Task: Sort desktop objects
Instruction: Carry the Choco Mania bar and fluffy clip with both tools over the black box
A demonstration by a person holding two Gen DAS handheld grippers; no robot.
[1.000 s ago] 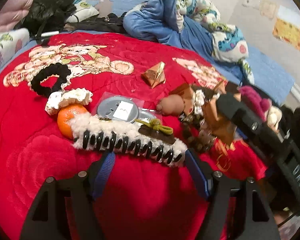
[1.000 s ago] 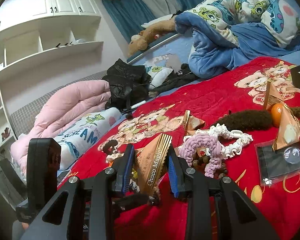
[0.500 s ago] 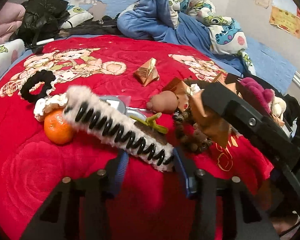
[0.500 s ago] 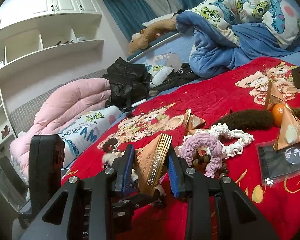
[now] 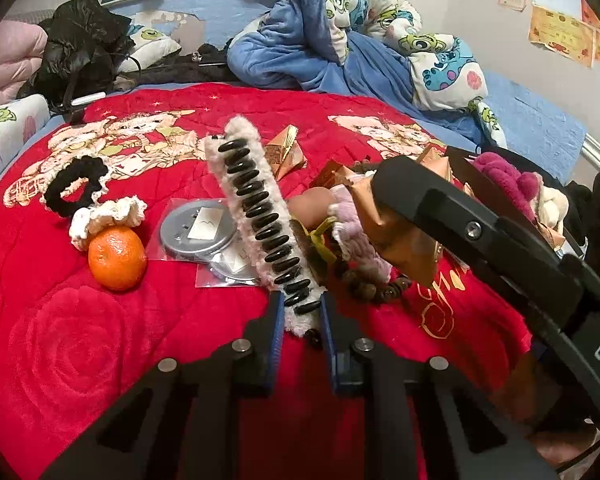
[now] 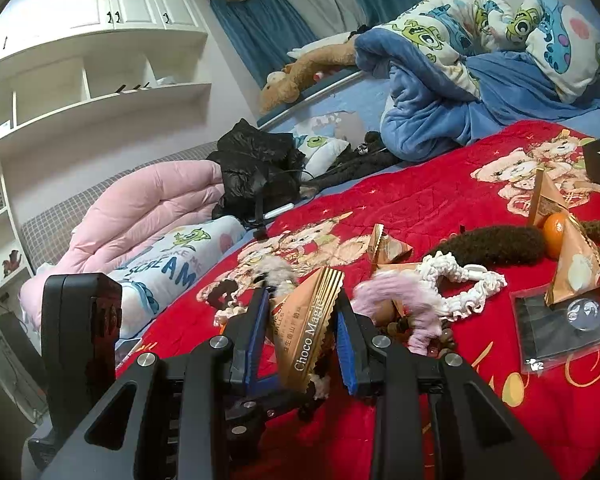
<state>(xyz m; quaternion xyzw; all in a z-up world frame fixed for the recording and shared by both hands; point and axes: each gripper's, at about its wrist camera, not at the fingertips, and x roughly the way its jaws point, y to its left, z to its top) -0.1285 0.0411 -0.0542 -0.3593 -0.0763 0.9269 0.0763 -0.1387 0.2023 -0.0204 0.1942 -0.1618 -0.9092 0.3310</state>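
Note:
My left gripper (image 5: 299, 312) is shut on the near end of a fluffy white hair claw clip with black teeth (image 5: 260, 208), which stands tilted up above the red blanket (image 5: 80, 340). My right gripper (image 6: 302, 322) is shut on a gold "Choco Magic" snack packet (image 6: 310, 328); the same gripper and packet (image 5: 400, 236) show at the right of the left wrist view. Below the clip lie a bagged round silver mirror (image 5: 198, 228), an orange (image 5: 117, 258), a white scrunchie (image 5: 108, 216), a black scrunchie (image 5: 74, 190), a pink scrunchie (image 6: 396, 300) and wooden beads (image 5: 376, 286).
Another gold pyramid packet (image 5: 286, 152) lies further back. A dark box (image 5: 500, 184) at the right holds scrunchies. In the right wrist view are a brown furry clip (image 6: 496, 244), a second orange (image 6: 556, 230), more packets (image 6: 580, 268) and a bagged dark item (image 6: 560, 324). Blue bedding (image 5: 340, 56) is piled behind.
My left gripper has closed on the end of the claw clip and lifted it, swinging it from lying flat crosswise to standing tilted upward. The right gripper keeps holding its packet.

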